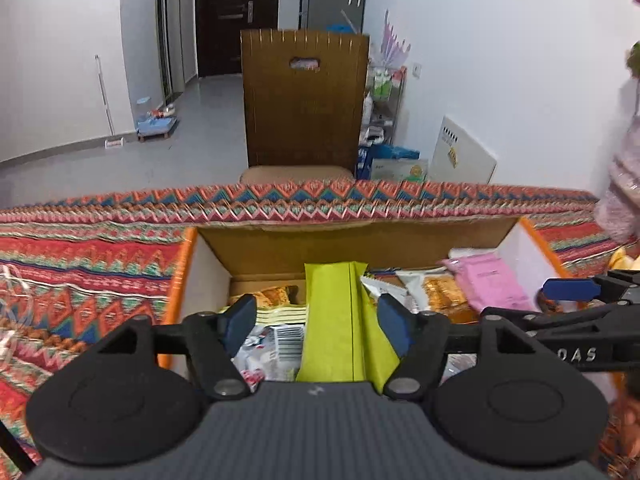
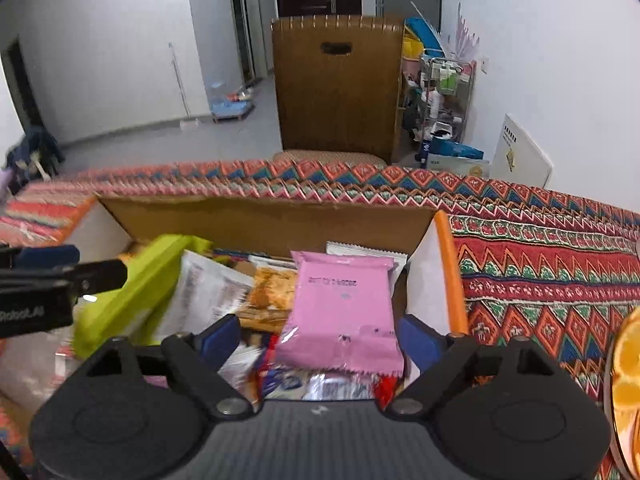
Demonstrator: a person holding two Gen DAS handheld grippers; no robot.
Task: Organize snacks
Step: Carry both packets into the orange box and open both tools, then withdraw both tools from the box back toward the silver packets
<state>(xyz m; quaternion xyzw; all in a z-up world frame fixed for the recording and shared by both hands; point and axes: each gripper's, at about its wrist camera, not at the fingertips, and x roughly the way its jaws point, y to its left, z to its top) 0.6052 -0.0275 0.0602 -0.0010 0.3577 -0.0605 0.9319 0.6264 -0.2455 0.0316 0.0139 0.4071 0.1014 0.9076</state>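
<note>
I hold both grippers angled down over the cardboard box (image 1: 280, 248), side by side. My left gripper (image 1: 318, 322) stands well open around the lime-green packet (image 1: 332, 320), its pads clear of it. My right gripper (image 2: 320, 334) is spread wide around the pink packet (image 2: 340, 304), gripping nothing. Both packets lie inside the box among other snacks. The box sits on a patterned red tablecloth (image 2: 540, 264); beyond it stand a brown chair (image 1: 304, 108), white walls and a dark door (image 1: 236, 12).
</note>
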